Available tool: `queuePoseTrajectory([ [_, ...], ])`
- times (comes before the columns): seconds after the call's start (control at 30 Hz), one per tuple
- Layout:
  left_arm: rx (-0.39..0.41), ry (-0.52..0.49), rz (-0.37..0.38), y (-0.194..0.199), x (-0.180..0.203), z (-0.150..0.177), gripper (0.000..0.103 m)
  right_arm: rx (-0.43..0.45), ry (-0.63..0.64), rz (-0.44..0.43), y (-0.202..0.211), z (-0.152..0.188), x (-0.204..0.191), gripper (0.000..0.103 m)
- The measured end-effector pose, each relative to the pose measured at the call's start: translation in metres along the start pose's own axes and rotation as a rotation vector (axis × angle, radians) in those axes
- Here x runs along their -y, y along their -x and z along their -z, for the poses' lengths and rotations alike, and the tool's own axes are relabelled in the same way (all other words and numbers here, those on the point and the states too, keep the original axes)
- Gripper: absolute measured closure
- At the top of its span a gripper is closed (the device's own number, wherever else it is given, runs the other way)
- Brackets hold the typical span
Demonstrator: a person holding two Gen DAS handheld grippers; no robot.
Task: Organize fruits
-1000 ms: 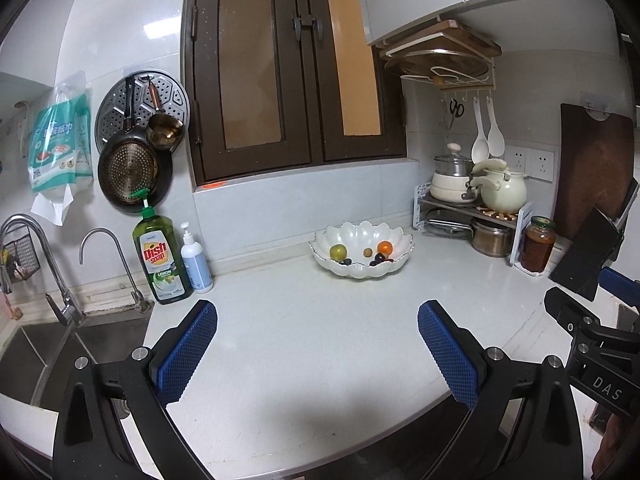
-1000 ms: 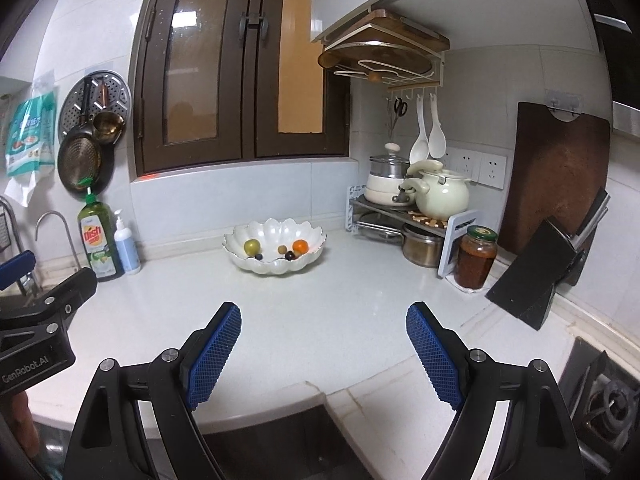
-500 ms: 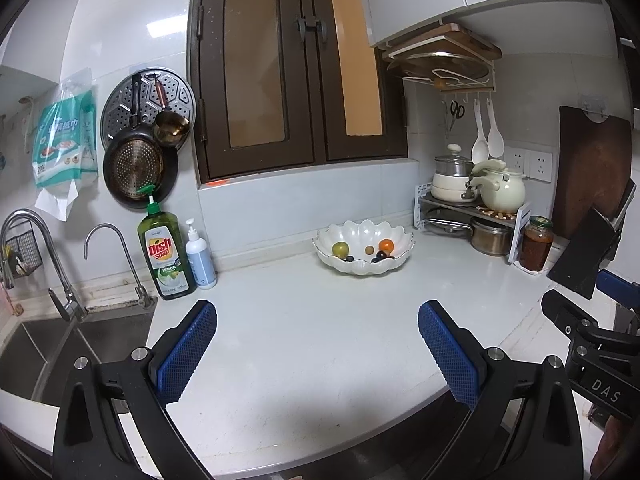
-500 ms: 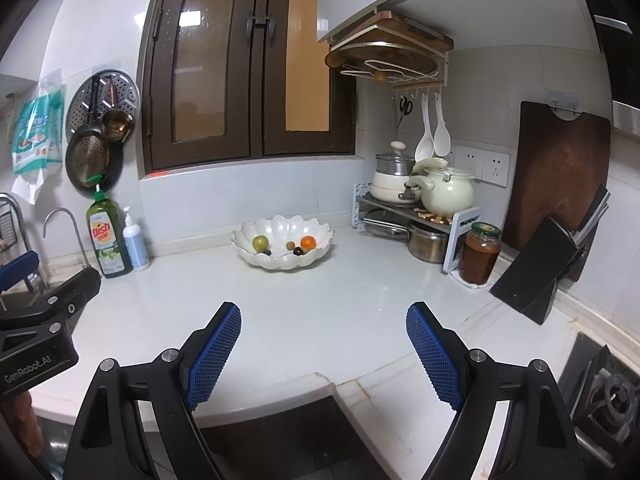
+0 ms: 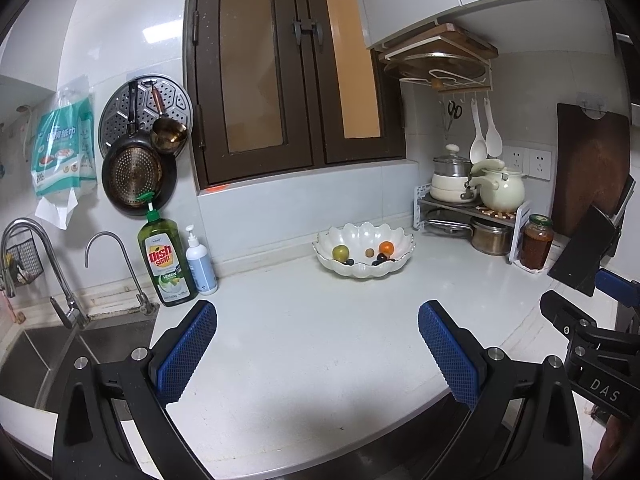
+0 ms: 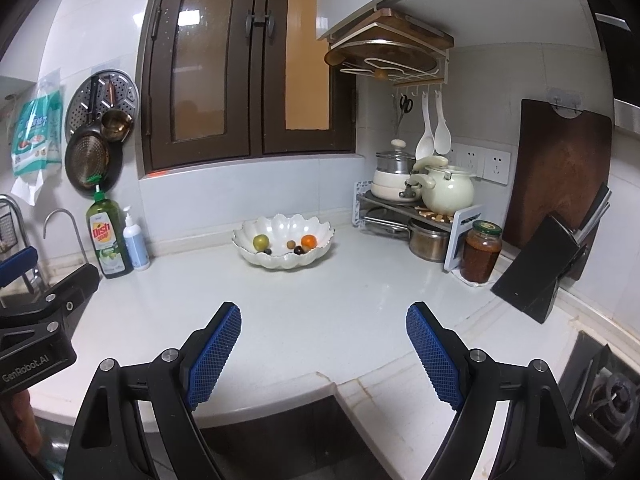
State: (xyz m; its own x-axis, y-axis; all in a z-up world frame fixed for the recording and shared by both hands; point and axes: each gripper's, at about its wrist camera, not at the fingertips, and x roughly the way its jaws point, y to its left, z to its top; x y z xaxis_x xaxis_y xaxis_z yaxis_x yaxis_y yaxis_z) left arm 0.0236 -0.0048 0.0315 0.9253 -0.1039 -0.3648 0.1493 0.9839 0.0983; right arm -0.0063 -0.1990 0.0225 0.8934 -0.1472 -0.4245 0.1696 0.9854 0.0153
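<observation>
Both pairs of my jaws stand wide with nothing between the blue pads: the left gripper (image 5: 318,344) and the right gripper (image 6: 324,340) hang low in their frames, over the near edge of the white desk (image 5: 320,320). Well apart from them, at centre frame toward the back wall, sits the scalloped white bowl (image 6: 280,262). All the fruit I can see lies inside it: a green fruit (image 6: 261,241) at its left, an orange fruit (image 6: 309,241) at its right, a small tan one (image 6: 291,244) between, and a few dark little ones (image 6: 298,250) toward the front rim. No fruit shows loose on the desk. That fits two stages alike: fruit gathered in the bowl as the job wants, or fruit waiting there to be sorted elsewhere. I cannot settle which, so I judge no reach is called for yet beyond keeping the bowl in sight.
</observation>
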Motion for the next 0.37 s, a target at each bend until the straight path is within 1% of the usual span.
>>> queuePoseTrajectory([
  [0.37, 0.010, -0.008, 0.007, 0.0027, 0.0027, -0.0031, 0.000, 0.012, -0.006, 0.010, 0.0035, -0.0023, 0.0000, 0.017],
])
